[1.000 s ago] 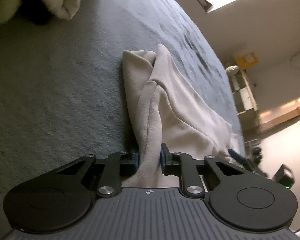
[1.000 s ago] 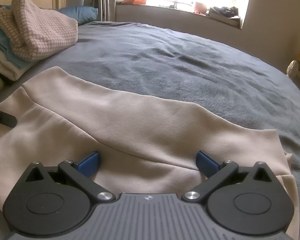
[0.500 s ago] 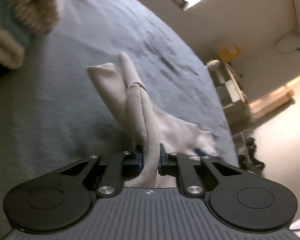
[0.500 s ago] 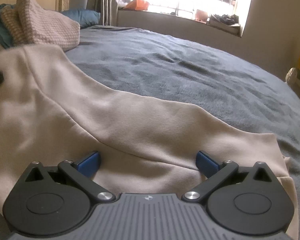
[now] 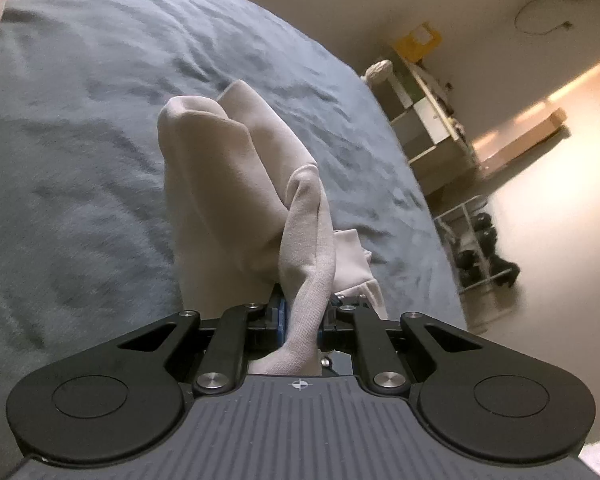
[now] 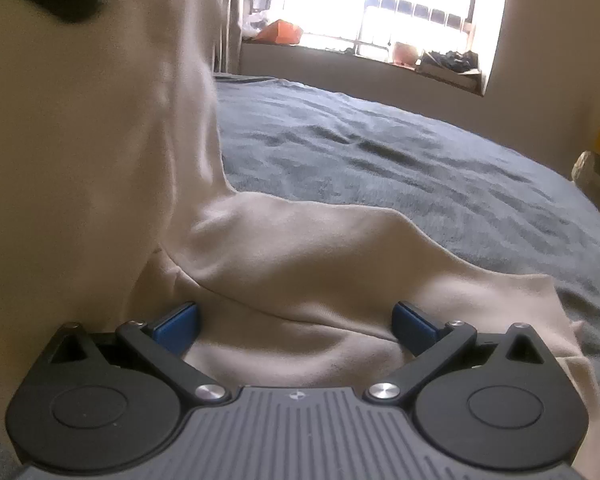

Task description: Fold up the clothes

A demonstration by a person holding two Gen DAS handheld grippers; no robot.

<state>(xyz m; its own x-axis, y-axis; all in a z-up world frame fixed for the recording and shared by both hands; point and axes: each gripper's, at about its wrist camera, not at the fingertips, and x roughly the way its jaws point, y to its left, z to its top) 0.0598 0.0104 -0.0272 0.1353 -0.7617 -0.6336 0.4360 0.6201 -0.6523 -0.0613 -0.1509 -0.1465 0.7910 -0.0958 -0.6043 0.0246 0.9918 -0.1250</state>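
Lifted since a second ago, the beige garment (image 6: pixel 100 140) now rises off the grey bed (image 5: pixel 80 160) at its left end. Left gripper (image 5: pixel 300 320) stays clamped on a bunched fold; right gripper (image 6: pixel 296 320) hovers with jaws spread wide over the cloth lying flat, holding nothing.

Your left gripper (image 5: pixel 300 320) is holding a bunched fold of the garment (image 5: pixel 236 200) up over the bed (image 5: pixel 80 200). Your right gripper (image 6: pixel 296 326) is sitting over the part lying on the bed, the raised part hanging to its left. Shelves (image 5: pixel 428 120) are standing beyond the bed's right edge.

blown-out window (image 6: pixel 420 4) glare, fisheye-warped, blurred edges
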